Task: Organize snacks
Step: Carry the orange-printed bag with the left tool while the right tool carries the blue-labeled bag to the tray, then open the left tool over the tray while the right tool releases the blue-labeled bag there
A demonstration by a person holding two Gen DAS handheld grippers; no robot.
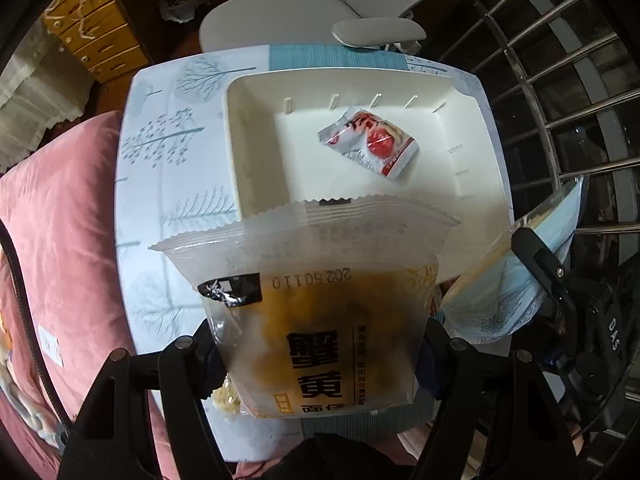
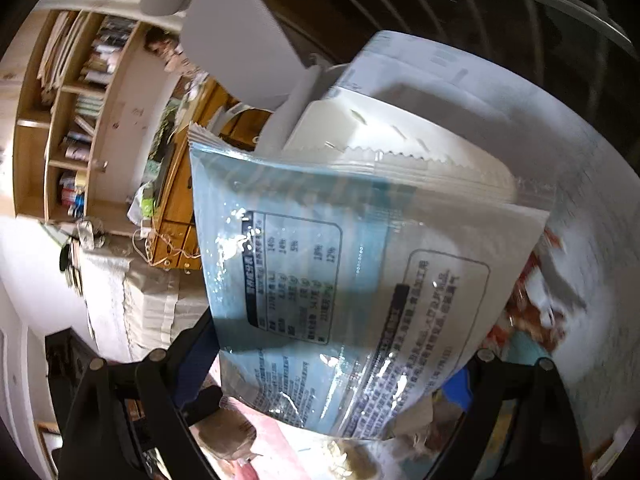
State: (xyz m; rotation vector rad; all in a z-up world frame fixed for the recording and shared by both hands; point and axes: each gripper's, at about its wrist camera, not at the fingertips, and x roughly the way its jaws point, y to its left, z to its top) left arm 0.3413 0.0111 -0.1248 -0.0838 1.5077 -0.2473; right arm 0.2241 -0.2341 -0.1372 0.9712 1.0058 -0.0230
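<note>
The left tool [image 1: 316, 364] pinches a frosted yellow snack packet [image 1: 320, 320] between its two fingers, holding it above the near edge of a white tray [image 1: 256, 152]. The packet is seen upside down: the date stamp reads 20250110, and large dark Chinese characters run down its face beside a small black logo patch. Its serrated top seal overlaps the tray's near rim.

Inside the tray lies one small red-and-white sachet [image 1: 370, 142] with red Chinese lettering, tilted, near the far wall; the remaining tray floor is bare. Short slots line the tray's far and right walls.

The right tool [image 2: 332, 376] grips a pale blue packet [image 2: 340, 280], whose back shows a black-framed nutrition table and a boxed block of Chinese text too small to read. In the left view this blue packet [image 1: 508, 280] hangs just beside the tray's right rim.

The tray sits on a table [image 1: 160, 160] covered with a tree-print cloth, bare cloth showing on its left side. A grey chair [image 1: 280, 20] stands beyond the far edge, and a pink cushion [image 1: 60, 220] lies to the left
</note>
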